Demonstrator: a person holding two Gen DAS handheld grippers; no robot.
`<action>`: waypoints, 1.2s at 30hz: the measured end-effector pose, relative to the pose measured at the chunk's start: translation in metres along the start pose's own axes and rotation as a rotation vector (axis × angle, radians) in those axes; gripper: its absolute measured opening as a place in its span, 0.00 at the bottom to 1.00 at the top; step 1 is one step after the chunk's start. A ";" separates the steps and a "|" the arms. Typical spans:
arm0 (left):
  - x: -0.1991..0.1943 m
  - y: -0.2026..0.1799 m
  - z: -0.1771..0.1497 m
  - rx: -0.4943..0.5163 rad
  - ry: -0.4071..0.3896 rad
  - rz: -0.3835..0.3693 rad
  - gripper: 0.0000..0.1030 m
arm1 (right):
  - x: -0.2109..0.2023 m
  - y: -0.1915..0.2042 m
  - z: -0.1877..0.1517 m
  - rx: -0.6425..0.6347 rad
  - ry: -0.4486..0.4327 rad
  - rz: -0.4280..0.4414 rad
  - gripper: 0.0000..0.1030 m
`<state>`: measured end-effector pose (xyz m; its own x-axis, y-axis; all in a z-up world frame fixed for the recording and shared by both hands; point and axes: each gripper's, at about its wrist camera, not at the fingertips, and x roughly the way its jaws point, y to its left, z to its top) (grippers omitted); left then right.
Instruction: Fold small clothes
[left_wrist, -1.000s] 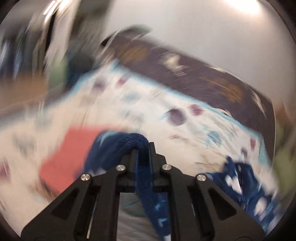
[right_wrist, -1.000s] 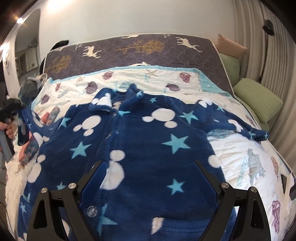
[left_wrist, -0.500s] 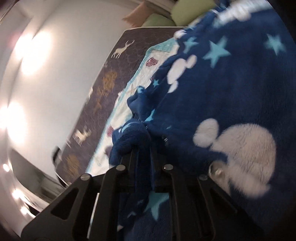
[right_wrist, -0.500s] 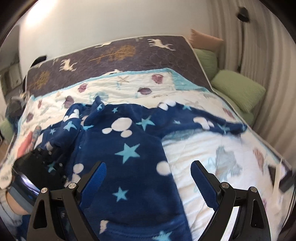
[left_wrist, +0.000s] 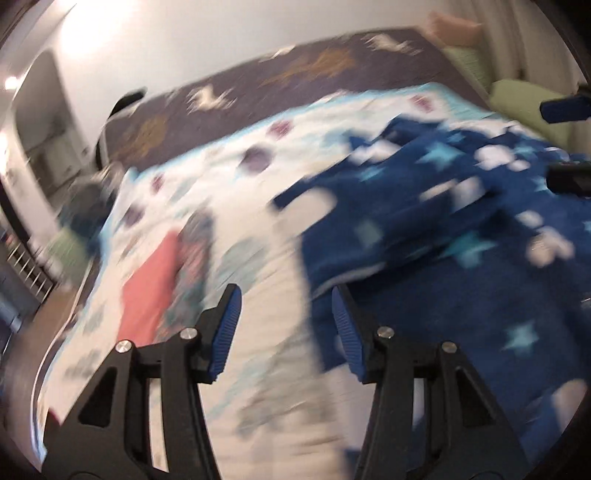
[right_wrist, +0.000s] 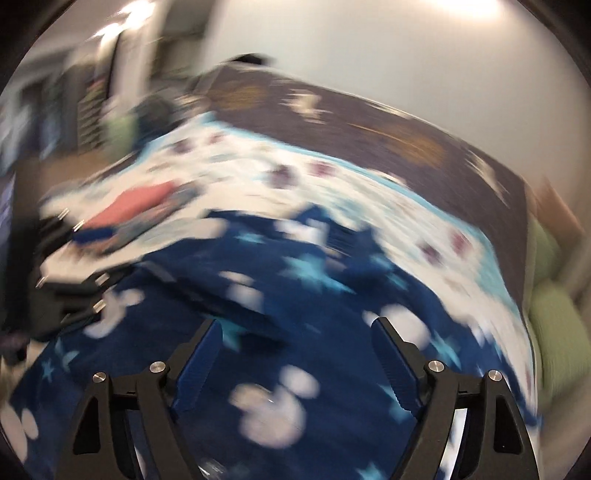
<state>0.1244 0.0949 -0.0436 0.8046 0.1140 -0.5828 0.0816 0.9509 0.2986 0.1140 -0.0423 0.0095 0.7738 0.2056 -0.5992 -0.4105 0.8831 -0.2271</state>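
Note:
A dark blue fleece garment (left_wrist: 461, 221) with white mouse heads and light blue stars lies spread on the bed, one side folded over its middle; it fills the lower right wrist view (right_wrist: 295, 314). My left gripper (left_wrist: 286, 310) is open and empty above the bedspread, just left of the garment's edge. My right gripper (right_wrist: 295, 343) is open and empty, hovering over the garment. Its blue finger shows at the right edge of the left wrist view (left_wrist: 565, 107). Both views are motion-blurred.
The patterned white bedspread (left_wrist: 258, 258) covers the bed, with a dark purple mattress (right_wrist: 369, 122) leaning against the wall behind. A red folded garment (left_wrist: 151, 288) lies at the bed's left side. Green pillows (right_wrist: 550, 332) lie on the right.
My left gripper has let go of the blue garment's sleeve and opened, drawing back to the left. My right gripper has swung left over the garment. One side now lies folded over.

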 end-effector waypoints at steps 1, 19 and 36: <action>0.005 0.004 -0.001 -0.016 0.012 -0.016 0.51 | 0.010 0.018 0.007 -0.074 0.001 0.027 0.82; 0.025 0.032 0.010 -0.184 0.032 -0.173 0.51 | 0.099 0.010 0.044 0.080 0.124 0.169 0.06; 0.047 0.014 0.006 -0.170 0.129 -0.149 0.55 | 0.040 -0.213 -0.159 1.244 0.133 0.137 0.13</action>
<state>0.1669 0.1120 -0.0620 0.7082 -0.0060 -0.7060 0.0849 0.9934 0.0767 0.1553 -0.2895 -0.0884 0.6768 0.3465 -0.6495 0.3045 0.6715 0.6755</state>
